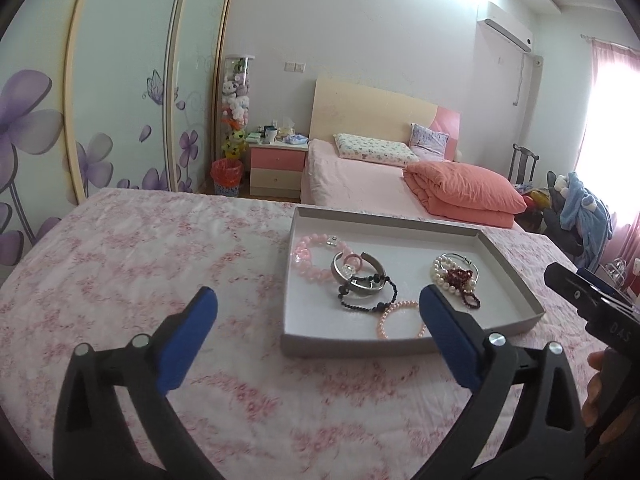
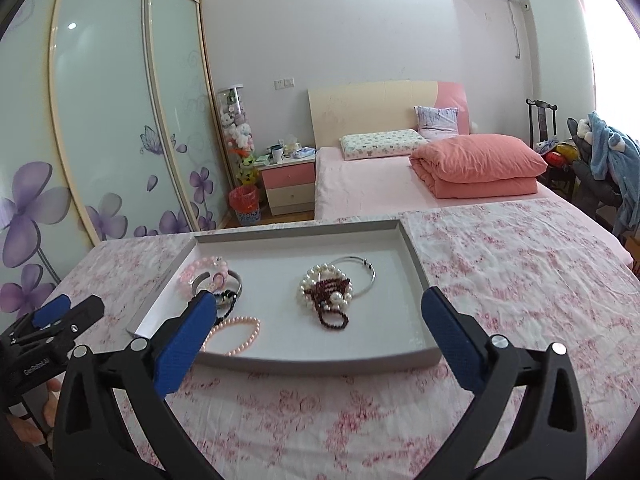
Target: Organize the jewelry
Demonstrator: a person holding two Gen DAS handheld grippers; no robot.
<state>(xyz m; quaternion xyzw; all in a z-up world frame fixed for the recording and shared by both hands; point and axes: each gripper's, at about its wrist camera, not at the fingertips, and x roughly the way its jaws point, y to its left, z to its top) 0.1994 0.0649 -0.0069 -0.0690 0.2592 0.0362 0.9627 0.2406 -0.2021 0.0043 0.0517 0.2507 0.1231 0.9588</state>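
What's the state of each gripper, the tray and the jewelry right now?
left gripper: open, empty, short of the tray.
right gripper: open, empty, over the tray's near edge.
tray: lidless, flat on the floral cloth.
pearl bracelet: tangled with dark red beads.
silver cuff: overlapped by black bead bracelet.

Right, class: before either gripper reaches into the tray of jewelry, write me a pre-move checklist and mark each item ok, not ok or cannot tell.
1. Left gripper open, holding nothing: ok.
2. Right gripper open, holding nothing: ok.
3. Tray lies flat on the floral cloth: ok.
4. Pieces lie apart for a clean single grasp: not ok; the white pearl bracelet and dark red beads are tangled, and the black bead bracelet overlaps the silver cuff.
5. Pink pearl bracelet lies free: ok.
6. Where sorted pieces go: cannot tell.
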